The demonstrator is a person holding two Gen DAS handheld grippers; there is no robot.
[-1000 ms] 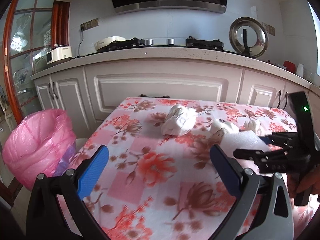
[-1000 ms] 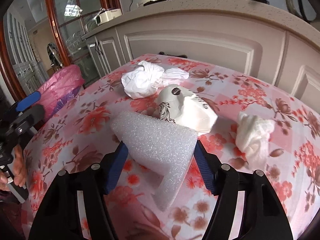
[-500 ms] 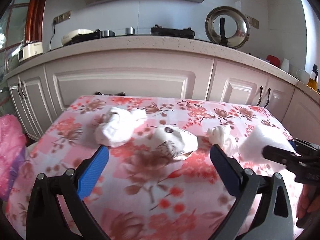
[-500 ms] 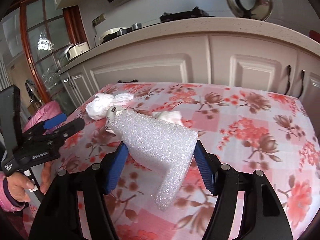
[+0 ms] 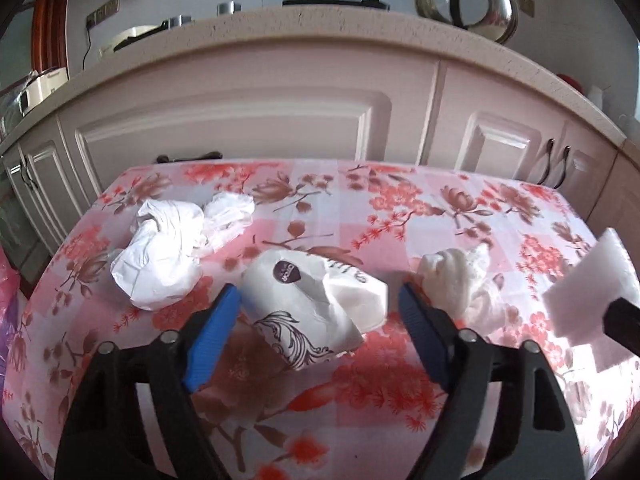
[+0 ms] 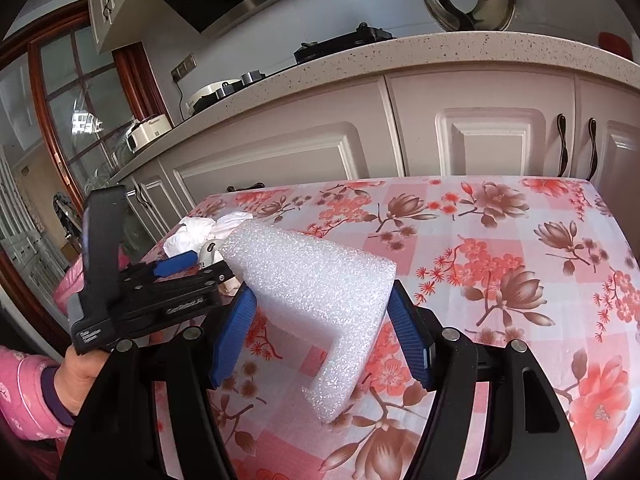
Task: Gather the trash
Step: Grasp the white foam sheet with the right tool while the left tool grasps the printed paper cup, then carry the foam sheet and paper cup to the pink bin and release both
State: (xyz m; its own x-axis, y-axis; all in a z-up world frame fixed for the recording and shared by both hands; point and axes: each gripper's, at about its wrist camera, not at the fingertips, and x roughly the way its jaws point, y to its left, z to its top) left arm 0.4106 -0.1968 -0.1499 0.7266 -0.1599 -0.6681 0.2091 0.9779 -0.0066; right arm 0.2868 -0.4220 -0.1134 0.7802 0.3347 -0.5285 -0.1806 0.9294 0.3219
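- Your left gripper [image 5: 320,300] has just been closing its jaws around the printed paper bag [image 5: 316,304] on the flowered tablecloth [image 5: 460,208]. The blue pads are apart and not yet pressing; the bag lies between them, its left end about touching the left pad.
- Your right gripper [image 6: 320,312] is clamped on the white foam piece [image 6: 316,292], lifted clear of the tablecloth. The foam overhangs the pads in front and below.
- Risk: the bag is soft and crumpled. If the pads catch only a loose fold, expect it to slide out on the lift. Seat the pads across the bulk of the bag before you squeeze.
- Risk: the crumpled tissue [image 5: 456,280] lies just beside the right pad. A sideways drift can trap part of it or push it toward the table edge.
- Risk: the white plastic bag [image 5: 172,256] sits near the left pad. A wide sweep can drag it along.
- Risk: the two grippers work close together; in the right wrist view the left gripper's body is just beside the foam. A careless turn can knock the foam loose or bump the tools.
- Risk: the foam is light and compressible. A slackened grip probably drops it onto the table.
- The pink bin bag [image 5: 6,292] shows only as a sliver at the left edge; you cannot judge its opening from here.
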